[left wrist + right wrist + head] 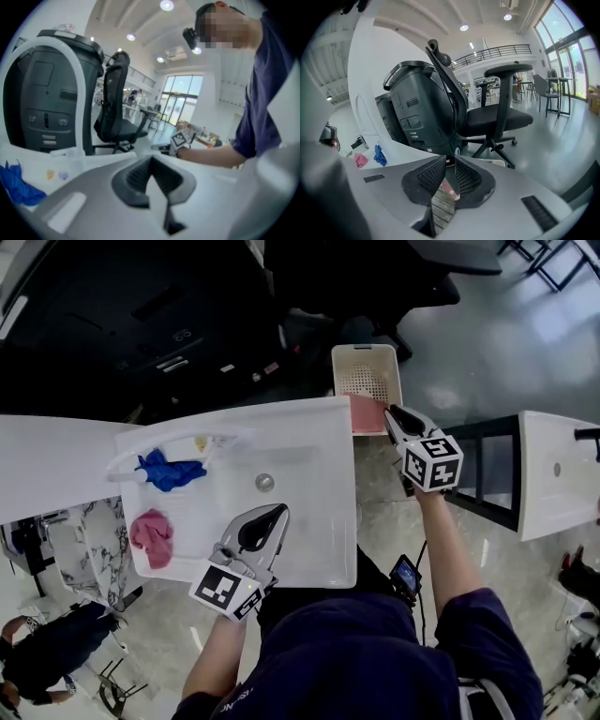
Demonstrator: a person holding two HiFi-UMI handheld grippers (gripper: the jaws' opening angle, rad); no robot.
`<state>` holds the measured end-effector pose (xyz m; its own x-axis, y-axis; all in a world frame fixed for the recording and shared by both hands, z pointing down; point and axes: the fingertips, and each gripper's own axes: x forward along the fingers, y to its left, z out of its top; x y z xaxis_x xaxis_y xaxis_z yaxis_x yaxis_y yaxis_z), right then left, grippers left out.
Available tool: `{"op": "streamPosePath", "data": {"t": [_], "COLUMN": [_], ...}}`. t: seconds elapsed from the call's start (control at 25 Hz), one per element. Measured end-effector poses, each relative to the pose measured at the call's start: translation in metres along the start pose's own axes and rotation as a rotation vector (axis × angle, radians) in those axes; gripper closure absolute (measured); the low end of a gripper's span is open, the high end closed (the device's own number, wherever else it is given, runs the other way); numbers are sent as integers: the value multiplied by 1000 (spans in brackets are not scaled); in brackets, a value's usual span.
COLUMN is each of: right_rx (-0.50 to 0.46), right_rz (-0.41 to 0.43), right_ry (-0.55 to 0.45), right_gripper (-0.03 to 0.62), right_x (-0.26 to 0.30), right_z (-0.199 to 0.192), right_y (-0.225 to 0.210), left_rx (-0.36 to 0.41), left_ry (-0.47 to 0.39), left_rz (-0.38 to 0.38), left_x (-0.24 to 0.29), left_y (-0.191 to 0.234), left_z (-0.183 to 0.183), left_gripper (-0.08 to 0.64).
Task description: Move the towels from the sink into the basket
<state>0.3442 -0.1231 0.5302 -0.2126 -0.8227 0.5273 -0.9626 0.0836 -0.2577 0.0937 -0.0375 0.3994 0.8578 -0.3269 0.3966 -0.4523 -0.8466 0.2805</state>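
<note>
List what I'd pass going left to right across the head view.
pink towel → left tool → basket → second sink at the right edge

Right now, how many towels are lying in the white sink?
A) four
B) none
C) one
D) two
D: a blue towel lies by the tap and a pink towel lies near the sink's left edge, and there are no others in it.
</note>
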Motion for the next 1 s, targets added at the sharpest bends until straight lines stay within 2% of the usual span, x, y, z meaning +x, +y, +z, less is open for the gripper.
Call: {"op": "streamPosePath", "data": {"t": [0.24, 0.64, 1.0], "right_rx": [-39, -104, -180], "right_rz": [28, 68, 57], "right_ry": [-31, -63, -103], "right_gripper": [552, 568, 574], "right_x": [-23, -32, -55], "right_z": [13, 27, 38], "right_y": [61, 173, 269], "left_rx": [8, 12, 50], "left_ry": [-51, -103, -153], "left_rz": [-12, 17, -41], "left_x": [-38, -129, -195], "left_y": [11, 53, 82], "left_z": [3, -10, -13], "left_gripper": [557, 557, 557]}}
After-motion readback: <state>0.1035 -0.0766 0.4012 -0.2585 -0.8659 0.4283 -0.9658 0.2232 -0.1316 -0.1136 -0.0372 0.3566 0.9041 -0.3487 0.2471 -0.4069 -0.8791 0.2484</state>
